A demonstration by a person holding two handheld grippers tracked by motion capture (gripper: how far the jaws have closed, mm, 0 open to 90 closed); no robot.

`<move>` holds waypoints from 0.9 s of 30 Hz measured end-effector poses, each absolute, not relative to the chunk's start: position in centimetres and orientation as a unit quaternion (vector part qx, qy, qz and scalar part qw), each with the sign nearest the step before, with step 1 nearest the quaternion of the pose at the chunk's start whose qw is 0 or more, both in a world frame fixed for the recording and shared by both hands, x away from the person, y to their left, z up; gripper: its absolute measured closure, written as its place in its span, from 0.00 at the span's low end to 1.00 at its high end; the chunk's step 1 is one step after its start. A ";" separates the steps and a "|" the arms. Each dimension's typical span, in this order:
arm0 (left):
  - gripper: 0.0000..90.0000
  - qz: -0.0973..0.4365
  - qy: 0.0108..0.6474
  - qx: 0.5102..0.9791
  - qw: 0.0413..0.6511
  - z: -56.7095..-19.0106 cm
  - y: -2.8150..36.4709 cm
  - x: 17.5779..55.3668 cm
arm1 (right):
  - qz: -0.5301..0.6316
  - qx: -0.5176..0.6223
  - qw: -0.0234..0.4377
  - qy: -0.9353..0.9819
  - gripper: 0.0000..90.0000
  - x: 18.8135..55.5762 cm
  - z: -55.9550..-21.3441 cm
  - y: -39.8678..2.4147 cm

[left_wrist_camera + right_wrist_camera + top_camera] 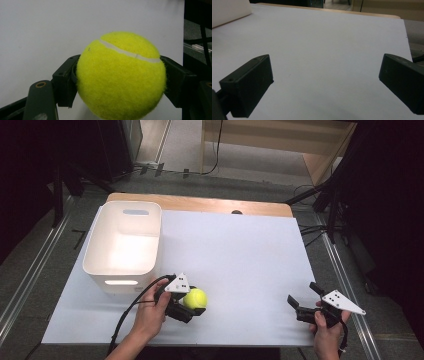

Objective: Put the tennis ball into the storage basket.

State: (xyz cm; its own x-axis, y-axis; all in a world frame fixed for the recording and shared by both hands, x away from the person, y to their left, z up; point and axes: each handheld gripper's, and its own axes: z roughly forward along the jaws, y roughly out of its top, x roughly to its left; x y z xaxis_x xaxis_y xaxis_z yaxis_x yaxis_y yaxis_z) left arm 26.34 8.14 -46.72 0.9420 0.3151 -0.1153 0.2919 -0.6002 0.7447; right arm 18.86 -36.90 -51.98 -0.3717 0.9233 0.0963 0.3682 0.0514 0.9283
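Tennis ball (pixel 195 298) sits near the front edge of the white sheet (pixel 240 250) on the table, just in front of the white bin (pixel 123 242) & slightly to its right — apart from it, not touching. Left gripper (pixel 192 304) is clamped on it: in the left gripper view the two black jaws press the ball (pixel 121 76) at its widest part, one each side, fuzz bulging a bit past the pads. Can't tell whether the ball rests on the sheet or is just off it.

Handling, as I judge it: light, felt-covered, springy — gives a little under squeeze, so it won't crack, but being round it could roll or pop out if gripped off-centre. Best hold is across the middle, as now. Felt isn't slippery, so moderate pressure should do.

Orientation: it's a sphere, so no long axis & no real pointing direction. Only marker is the white seam (pixel 130 53), which runs across the upper part in the left gripper view, sloping down to the right. Doesn't matter for the grip.

Right gripper (pixel 305 301) is well apart at the right front corner of the sheet, jaws spread wide w/ nothing between them — the right gripper view has bare sheet (pixel 324 50) between the two pads.

Bin is open-topped & looks empty inside.
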 end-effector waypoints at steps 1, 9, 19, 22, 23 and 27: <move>0.27 0.015 0.171 0.894 0.415 -46.6 8.1 26.3 | 0.490 0.484 0.283 0.667 0.00 18.9 -52.0 -36.9; 0.27 0.020 0.170 0.891 0.421 -45.5 8.4 26.4 | 0.490 0.484 0.283 0.667 0.00 18.9 -52.0 -36.9; 0.27 0.025 0.167 0.888 0.429 -44.1 8.8 26.4 | 0.488 0.481 0.287 0.670 0.00 18.9 -52.0 -36.9; 0.27 0.026 0.169 0.884 0.434 -43.8 8.9 26.5 | 0.488 0.481 0.287 0.670 0.00 18.9 -52.0 -36.9; 0.27 0.027 0.169 0.883 0.437 -43.7 9.0 26.5 | 0.488 0.480 0.287 0.670 0.00 18.9 -52.0 -36.9; 0.27 0.029 0.169 0.883 0.437 -43.3 9.1 26.6 | 0.488 0.480 0.287 0.670 0.00 18.9 -52.0 -36.8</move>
